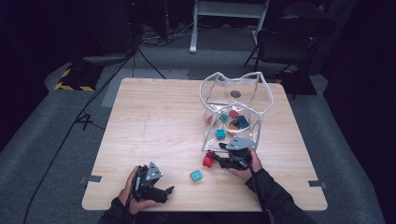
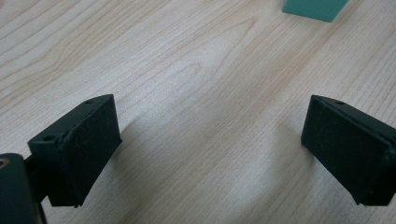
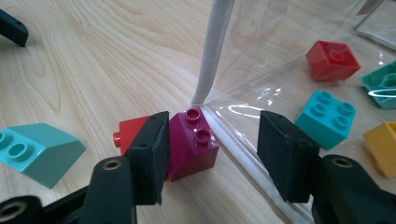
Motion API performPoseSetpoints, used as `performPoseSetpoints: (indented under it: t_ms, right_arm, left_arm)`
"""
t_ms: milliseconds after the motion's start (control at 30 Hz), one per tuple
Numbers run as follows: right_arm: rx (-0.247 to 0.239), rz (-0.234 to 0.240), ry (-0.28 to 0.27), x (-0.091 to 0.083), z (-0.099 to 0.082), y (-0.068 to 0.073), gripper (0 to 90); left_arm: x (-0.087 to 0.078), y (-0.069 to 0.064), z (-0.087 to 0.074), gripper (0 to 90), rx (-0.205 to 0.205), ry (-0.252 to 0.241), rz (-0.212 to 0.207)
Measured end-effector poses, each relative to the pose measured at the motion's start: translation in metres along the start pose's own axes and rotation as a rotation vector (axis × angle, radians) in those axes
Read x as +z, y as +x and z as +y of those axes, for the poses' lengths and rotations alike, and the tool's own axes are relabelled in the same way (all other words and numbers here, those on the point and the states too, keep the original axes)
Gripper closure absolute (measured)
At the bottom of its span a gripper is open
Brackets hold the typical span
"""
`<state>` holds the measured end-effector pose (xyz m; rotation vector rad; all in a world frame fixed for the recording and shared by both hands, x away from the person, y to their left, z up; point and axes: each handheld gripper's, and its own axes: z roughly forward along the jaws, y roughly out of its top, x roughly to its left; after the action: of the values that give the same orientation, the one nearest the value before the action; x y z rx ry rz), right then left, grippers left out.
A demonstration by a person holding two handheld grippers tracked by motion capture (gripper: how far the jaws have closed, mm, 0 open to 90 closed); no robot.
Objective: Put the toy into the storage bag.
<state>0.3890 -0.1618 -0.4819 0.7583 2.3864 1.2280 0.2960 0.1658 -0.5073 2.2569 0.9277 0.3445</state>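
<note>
A magenta brick [image 3: 194, 144] and a red brick [image 3: 128, 133] lie side by side on the wooden table [image 1: 154, 121], at the near corner of a clear plastic bag [image 1: 233, 109] with white trim [image 3: 212, 51]. My right gripper [image 3: 212, 156] is open around the magenta brick: the left pad sits against it and the right pad stands apart. In the high view the right gripper [image 1: 215, 158] points left at these bricks [image 1: 208, 158]. My left gripper [image 1: 169, 190] rests near the front edge, open [image 2: 210, 144] over bare wood. A teal brick [image 1: 196, 175] lies between the two grippers.
Inside the bag lie several bricks, among them a red one [image 3: 332, 59], a teal one [image 3: 325, 117] and a yellow one [image 3: 383, 147]. The teal sloped brick [image 3: 35, 151] lies left of the right jaws. A chair [image 1: 289, 37] stands beyond the table.
</note>
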Motion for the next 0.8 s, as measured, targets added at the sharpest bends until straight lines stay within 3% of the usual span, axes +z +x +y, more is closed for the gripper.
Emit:
performPoseSetpoints:
  t_ms: [467, 800]
  right_arm:
    - [-0.016, 0.054, 0.063, 0.016, -0.005, 0.006, 43.1]
    - [-0.034, 0.036, 0.093, 0.02, -0.008, 0.008, 58.4]
  left_arm:
    - [0.0, 0.0, 0.0, 4.8, 0.0, 0.0, 0.0]
    - [0.0, 0.0, 0.0, 4.8, 0.0, 0.0, 0.001]
